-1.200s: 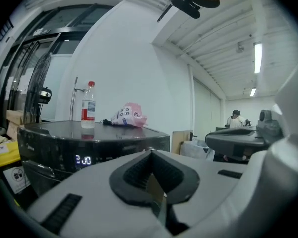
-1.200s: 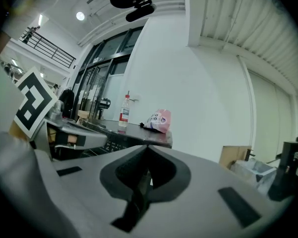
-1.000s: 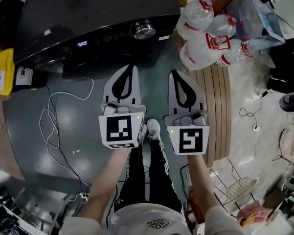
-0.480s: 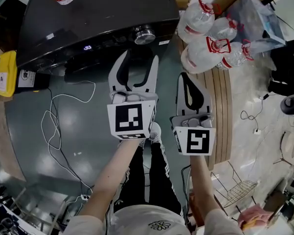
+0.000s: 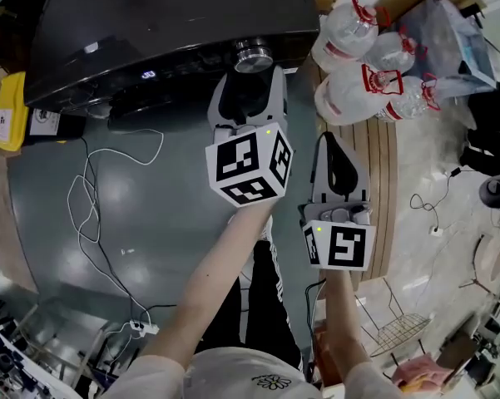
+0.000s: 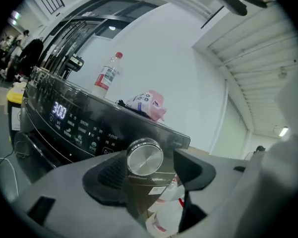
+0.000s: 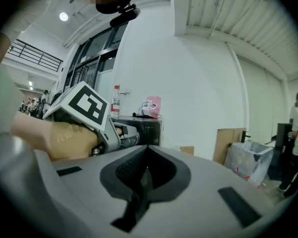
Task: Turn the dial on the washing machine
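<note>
The black washing machine (image 5: 175, 15) stands at the top of the head view, its silver dial (image 5: 253, 55) on the front panel. My left gripper (image 5: 250, 80) reaches up to the dial with its jaws opening wide. In the left gripper view the dial (image 6: 145, 156) sits in the gap just ahead of the pads (image 6: 109, 175). Neither pad touches it. My right gripper (image 5: 330, 140) hangs lower right, shut and empty; its own view shows the shut jaws (image 7: 146, 170) and the left gripper's marker cube (image 7: 82, 105).
The panel display (image 6: 58, 111) is lit. A plastic bottle (image 6: 107, 76) and a pink bag (image 6: 149, 104) rest on the machine. Large water jugs (image 5: 358, 65) stand right of it on wooden slats (image 5: 374, 165). Cables (image 5: 91, 198) lie on the floor at left.
My left gripper has risen toward the dial and its jaws have gone from shut to wide open. The right gripper has drifted slightly right, still shut.
</note>
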Demonstrator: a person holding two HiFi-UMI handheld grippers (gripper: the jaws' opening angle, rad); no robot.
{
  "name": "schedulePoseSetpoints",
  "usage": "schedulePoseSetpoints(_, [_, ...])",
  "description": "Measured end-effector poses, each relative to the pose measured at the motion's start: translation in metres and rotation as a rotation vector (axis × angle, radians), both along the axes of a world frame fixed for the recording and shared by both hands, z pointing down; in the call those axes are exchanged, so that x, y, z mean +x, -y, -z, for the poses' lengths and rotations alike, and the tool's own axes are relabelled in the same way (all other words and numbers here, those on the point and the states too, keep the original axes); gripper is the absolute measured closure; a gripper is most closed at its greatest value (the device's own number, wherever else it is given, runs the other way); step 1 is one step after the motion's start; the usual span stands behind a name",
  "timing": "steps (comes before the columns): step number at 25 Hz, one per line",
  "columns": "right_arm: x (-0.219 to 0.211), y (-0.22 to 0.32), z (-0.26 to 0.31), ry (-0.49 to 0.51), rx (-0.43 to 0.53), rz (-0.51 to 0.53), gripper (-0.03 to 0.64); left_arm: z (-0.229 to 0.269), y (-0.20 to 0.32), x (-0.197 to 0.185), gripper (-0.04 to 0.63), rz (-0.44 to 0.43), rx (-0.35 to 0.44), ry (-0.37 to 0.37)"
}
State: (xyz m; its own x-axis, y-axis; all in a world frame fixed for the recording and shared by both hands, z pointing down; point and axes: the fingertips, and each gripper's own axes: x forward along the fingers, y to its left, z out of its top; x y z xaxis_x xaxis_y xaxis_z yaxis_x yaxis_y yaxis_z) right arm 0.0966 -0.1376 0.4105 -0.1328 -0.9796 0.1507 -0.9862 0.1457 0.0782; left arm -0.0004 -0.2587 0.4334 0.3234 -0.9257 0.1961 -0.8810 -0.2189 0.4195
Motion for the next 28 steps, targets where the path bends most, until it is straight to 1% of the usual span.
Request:
schedulePoseSetpoints(5, [0.01, 0.003, -0.01, -0.005, -0.021, 0.005, 0.612, -0.007, 0.008, -0.004, 0.311, 0.086, -0.024, -0.086])
schedulePoseSetpoints(7, [0.013, 0.004, -0.012, -0.008, -0.028, 0.008, 0.612, -0.01, 0.011, -0.006, 0.311, 0.106, -0.037, -0.11])
schedulePoseSetpoints(9, [0.016, 0.005, -0.015, -0.01, -0.036, 0.013, 0.612, -0.01, 0.013, -0.006, 0.316, 0.108, -0.039, -0.107])
schedulePoseSetpoints(12, [0.02, 0.006, -0.018, -0.009, -0.044, 0.014, 0.612, -0.009, 0.015, -0.005, 0.336, 0.098, -0.025, -0.063])
schedulePoseSetpoints(14, [0.021, 0.008, -0.02, -0.004, -0.047, 0.013, 0.612, -0.008, 0.016, -0.004, 0.337, 0.091, -0.004, -0.008])
schedulePoseSetpoints(21, [0.021, 0.004, -0.022, 0.002, -0.056, 0.013, 0.612, -0.005, 0.015, 0.003, 0.337, 0.041, 0.108, 0.315])
schedulePoseSetpoints(25, [0.029, 0.002, -0.024, 0.007, -0.059, -0.007, 0.612, -0.004, 0.014, 0.006, 0.336, 0.019, 0.176, 0.458])
schedulePoseSetpoints(28, [0.035, 0.001, -0.027, 0.014, -0.064, -0.019, 0.612, -0.004, 0.013, 0.008, 0.336, 0.0, 0.206, 0.576])
